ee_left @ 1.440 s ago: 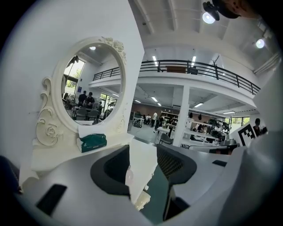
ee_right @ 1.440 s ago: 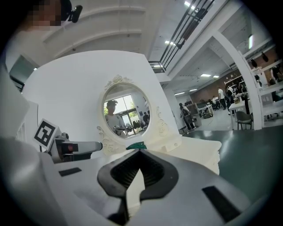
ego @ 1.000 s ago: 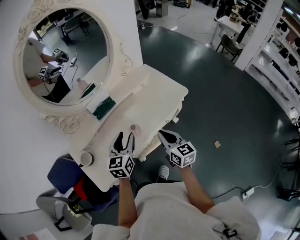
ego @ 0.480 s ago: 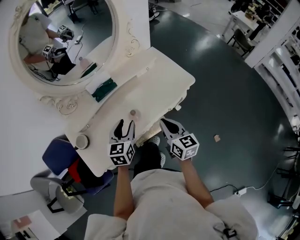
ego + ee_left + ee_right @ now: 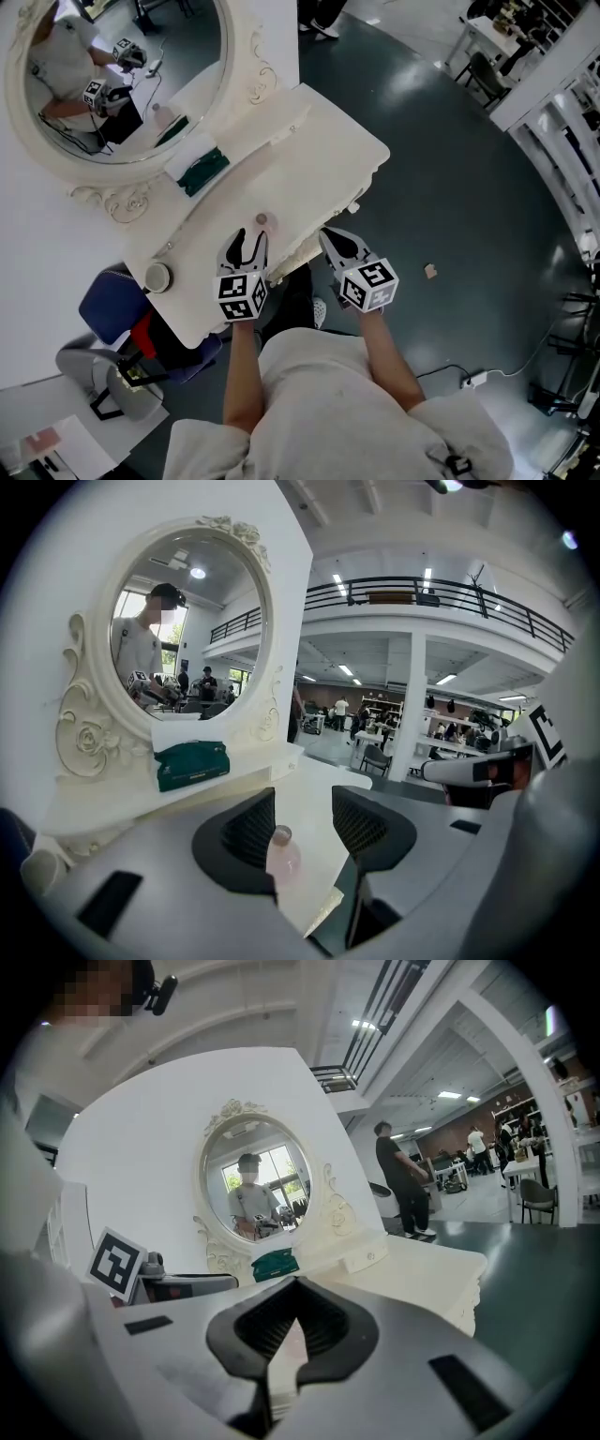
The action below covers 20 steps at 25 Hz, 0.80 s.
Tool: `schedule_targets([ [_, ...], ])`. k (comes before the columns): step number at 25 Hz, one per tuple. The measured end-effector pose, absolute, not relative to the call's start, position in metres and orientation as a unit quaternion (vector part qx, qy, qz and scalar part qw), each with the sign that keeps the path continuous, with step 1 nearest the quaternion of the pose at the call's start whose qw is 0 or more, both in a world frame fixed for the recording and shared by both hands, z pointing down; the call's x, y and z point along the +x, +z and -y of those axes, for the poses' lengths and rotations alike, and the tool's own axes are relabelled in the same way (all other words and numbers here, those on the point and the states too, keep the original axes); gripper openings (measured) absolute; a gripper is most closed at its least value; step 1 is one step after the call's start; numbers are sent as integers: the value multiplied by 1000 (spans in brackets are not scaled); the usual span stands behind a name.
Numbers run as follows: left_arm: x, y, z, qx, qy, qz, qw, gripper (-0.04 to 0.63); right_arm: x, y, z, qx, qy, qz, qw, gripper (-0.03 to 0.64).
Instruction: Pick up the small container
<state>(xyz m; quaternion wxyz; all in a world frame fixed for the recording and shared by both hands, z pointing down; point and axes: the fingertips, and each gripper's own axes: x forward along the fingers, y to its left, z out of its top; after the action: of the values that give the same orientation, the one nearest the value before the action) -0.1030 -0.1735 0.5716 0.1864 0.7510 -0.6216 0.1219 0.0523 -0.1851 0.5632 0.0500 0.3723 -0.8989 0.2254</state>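
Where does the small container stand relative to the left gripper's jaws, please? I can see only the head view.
Observer: In the left gripper view, the small container stands upright in the gap of the left gripper, nearer the jaw at that view's left. The jaws are apart.
Operator: Thanks. What does it look like close up?
Observer: Pale pink and see-through, with a greyish round cap.
Operator: And the right gripper's jaws?
Observer: The right gripper has its jaws together, with nothing held.
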Motion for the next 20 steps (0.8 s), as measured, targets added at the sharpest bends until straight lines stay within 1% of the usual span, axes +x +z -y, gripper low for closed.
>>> schedule_targets([
  [8, -94, 596, 192, 767, 141, 598, 184, 207, 50, 580, 199, 368, 237, 897, 66, 15],
  [20, -94, 634, 224, 794, 187, 557, 158, 206, 31, 596, 220, 353, 256, 896, 85, 16],
])
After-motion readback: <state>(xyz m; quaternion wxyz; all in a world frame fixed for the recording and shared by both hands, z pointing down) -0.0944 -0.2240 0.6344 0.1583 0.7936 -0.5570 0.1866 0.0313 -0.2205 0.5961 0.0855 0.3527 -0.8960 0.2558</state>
